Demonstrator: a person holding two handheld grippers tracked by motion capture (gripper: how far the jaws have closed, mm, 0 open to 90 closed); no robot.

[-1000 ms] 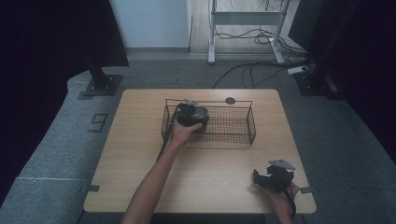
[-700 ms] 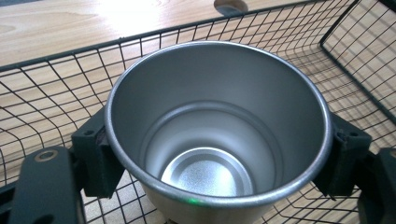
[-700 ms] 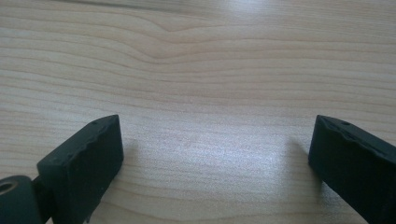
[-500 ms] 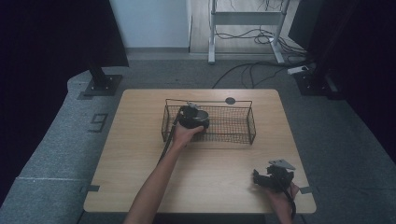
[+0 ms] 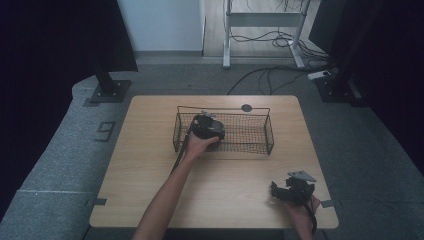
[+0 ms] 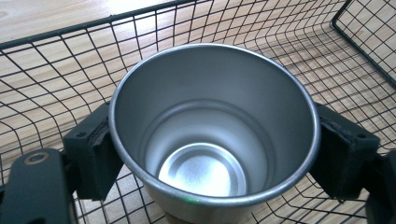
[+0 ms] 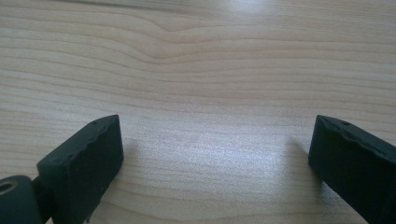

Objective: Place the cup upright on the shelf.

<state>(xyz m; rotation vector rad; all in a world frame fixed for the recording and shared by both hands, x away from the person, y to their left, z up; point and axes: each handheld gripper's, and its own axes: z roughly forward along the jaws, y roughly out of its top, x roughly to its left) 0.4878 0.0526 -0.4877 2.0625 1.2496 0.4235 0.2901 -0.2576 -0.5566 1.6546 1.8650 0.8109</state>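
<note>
1. The left gripper [image 5: 209,126] sits over the left end of the wire basket [image 5: 268,136], held by the person's left hand [image 5: 199,145], whose forearm comes up from the near edge of the surface [image 5: 150,150].
2. In the left gripper view, a steel cup [image 6: 212,126] stands upright between that gripper's two black jaws, its open mouth facing the camera and its base on the wire floor of the basket.
3. The jaws have just been opening. The cup is between them, one pad close against each side of its rim; whether the pads press on the metal cannot be told from this angle.
4. Past the cup, the basket's mesh wall rises ahead of the gripper, and the wood shows through the wires beneath and beyond it.
5. To the right of the left gripper, the rest of the basket stretches away along the surface, with a small dark round mark [image 5: 246,107] just behind its far rim.
6. Well apart from the basket, toward the near right corner, the right gripper [image 5: 280,190] rests low over the wood in the person's right hand [image 5: 300,207], the grey plate on its top.
7. In the right gripper view, its jaws stand wide apart with bare wood grain between them and nothing held.
</note>
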